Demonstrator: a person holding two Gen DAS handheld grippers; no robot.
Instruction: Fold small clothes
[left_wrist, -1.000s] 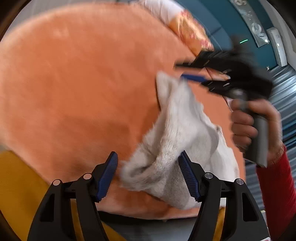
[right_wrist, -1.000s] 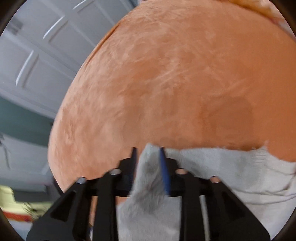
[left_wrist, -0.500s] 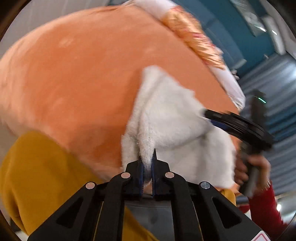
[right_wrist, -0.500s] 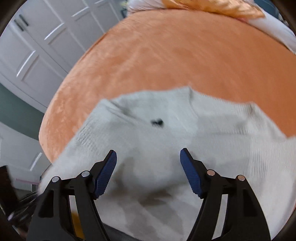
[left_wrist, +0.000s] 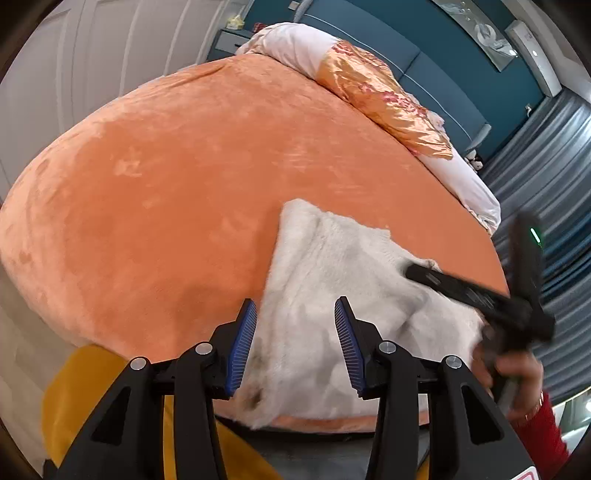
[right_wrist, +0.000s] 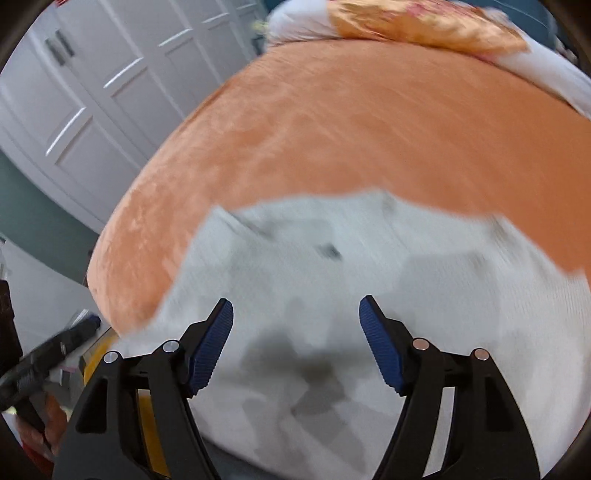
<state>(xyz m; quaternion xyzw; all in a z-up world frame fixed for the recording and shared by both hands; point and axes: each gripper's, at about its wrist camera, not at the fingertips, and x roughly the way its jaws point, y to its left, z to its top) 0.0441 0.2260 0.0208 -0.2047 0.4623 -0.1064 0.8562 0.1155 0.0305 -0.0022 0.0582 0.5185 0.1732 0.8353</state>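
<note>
step: folding the fluffy white knit garment on the orange plush bed | left gripper fingers opening, gripping nothing | right gripper fingers apart, empty | tip: you'd do well pinching the edge lower centre, not mid-fabric

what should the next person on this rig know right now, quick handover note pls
Left gripper: jaws opening, nothing pinched; the white knit garment lies below and between them.
Right gripper: open, empty, over the same garment.
Garment: on the near edge of the orange bed cover, apparently folded over itself, still rumpled.
Done: seemingly a first fold, both grips off.
Left: flatten it, probably fold again and square the edges.
</note>
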